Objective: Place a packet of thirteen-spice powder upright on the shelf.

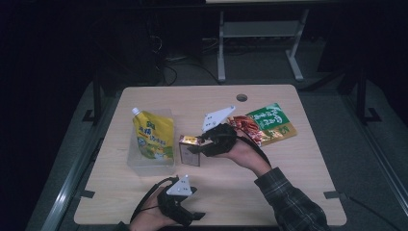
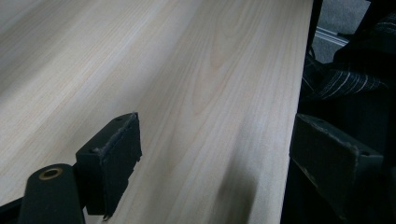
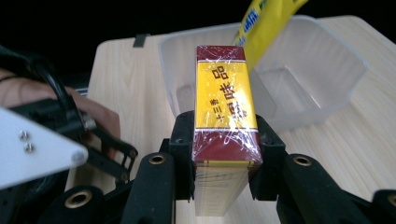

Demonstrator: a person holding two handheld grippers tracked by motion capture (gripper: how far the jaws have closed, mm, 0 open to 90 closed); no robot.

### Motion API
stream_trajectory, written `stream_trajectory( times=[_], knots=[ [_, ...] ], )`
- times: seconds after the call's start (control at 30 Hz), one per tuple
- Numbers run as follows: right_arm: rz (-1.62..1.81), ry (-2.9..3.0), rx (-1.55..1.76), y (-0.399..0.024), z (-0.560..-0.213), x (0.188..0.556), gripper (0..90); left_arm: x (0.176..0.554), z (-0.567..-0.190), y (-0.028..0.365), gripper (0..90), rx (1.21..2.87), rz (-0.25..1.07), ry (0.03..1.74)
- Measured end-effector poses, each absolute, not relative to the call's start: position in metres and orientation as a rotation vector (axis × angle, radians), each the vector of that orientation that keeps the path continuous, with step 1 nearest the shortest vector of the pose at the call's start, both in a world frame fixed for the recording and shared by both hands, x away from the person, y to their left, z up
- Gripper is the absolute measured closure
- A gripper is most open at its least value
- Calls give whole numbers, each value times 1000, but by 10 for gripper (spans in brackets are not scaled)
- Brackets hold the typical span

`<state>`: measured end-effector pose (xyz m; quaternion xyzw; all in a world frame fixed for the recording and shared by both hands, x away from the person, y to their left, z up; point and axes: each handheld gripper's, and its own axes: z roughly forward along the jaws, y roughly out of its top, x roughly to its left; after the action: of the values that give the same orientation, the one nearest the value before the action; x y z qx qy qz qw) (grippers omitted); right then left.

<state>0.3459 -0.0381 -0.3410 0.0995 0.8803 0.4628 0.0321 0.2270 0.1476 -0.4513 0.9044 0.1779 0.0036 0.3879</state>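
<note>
1. A pouch (image 1: 153, 134) is lain in the tub (image 1: 136, 164), which stands left of the table's middle (image 1: 288, 163).
2. Just right of the tub, a box (image 1: 189, 149) is held between the jaws of the right gripper (image 1: 198, 145).
3. Further right of the tub, a packet (image 1: 264, 123) is laid flat on the table.
4. The left gripper (image 1: 192, 216) is kept in front of the tub, near the table's front edge.
</note>
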Motion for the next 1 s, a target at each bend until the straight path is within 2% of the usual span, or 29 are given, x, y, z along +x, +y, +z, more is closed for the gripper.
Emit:
stream_trajectory(
  times=[0.57,1.0],
  knots=[
    [1474,2708,172,13,-327,350,669,227,-451,146,161,2303,7,437],
    [1465,2718,113,53,-336,357,669,227,-451,147,161,2318,9,423]
  ],
)
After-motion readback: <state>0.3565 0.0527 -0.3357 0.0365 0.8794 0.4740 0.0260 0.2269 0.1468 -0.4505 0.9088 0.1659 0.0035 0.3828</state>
